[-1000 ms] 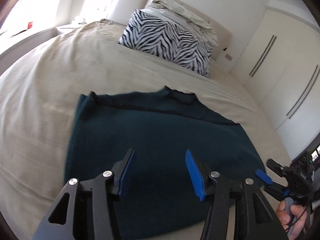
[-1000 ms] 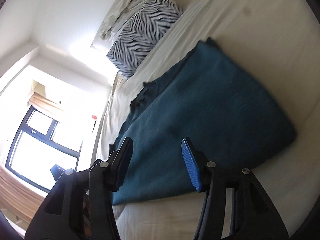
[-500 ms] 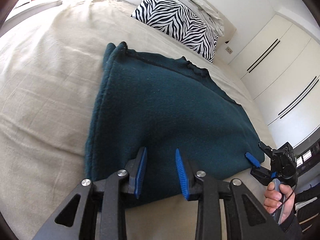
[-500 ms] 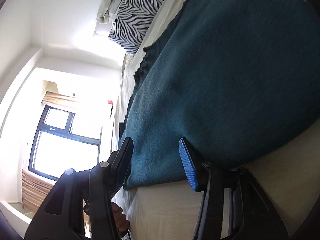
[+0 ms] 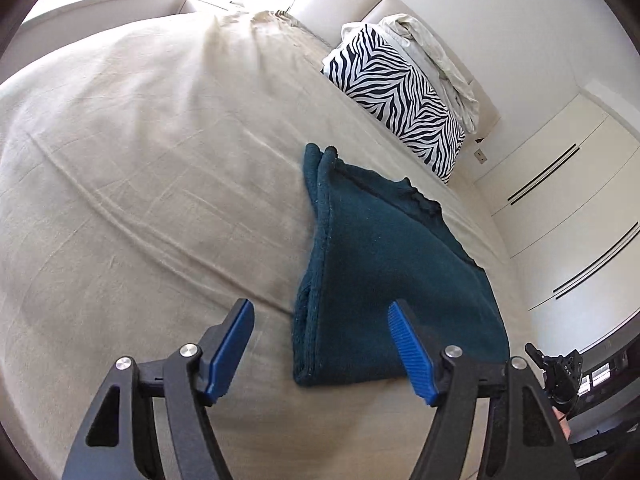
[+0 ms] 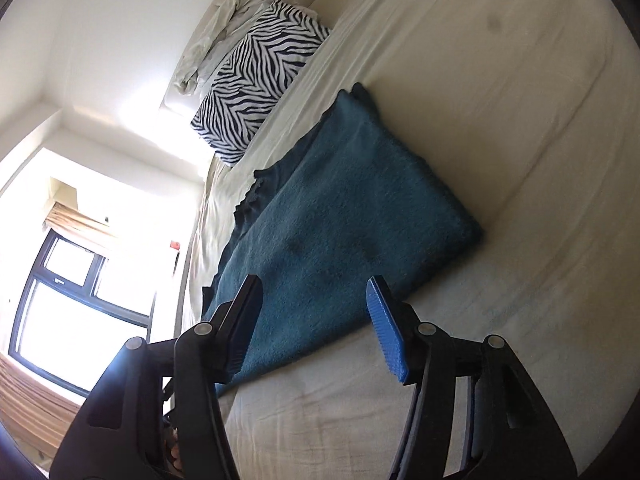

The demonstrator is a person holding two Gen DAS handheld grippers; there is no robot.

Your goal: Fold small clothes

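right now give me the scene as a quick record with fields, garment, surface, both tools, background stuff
garment: dark teal knit top, folded, lying flat
surface: beige bed cover
left tool: open, jaws just opened wider, holding nothing, near corner of garment below it
right tool: open, jaws just opened a little, holding nothing, over the near edge
background: zebra pillow, white wardrobe, window

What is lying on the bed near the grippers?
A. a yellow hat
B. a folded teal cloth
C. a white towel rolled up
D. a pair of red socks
B: a folded teal cloth lies flat on the beige bed, its stacked layers showing along one edge, with the zebra pillow further back.
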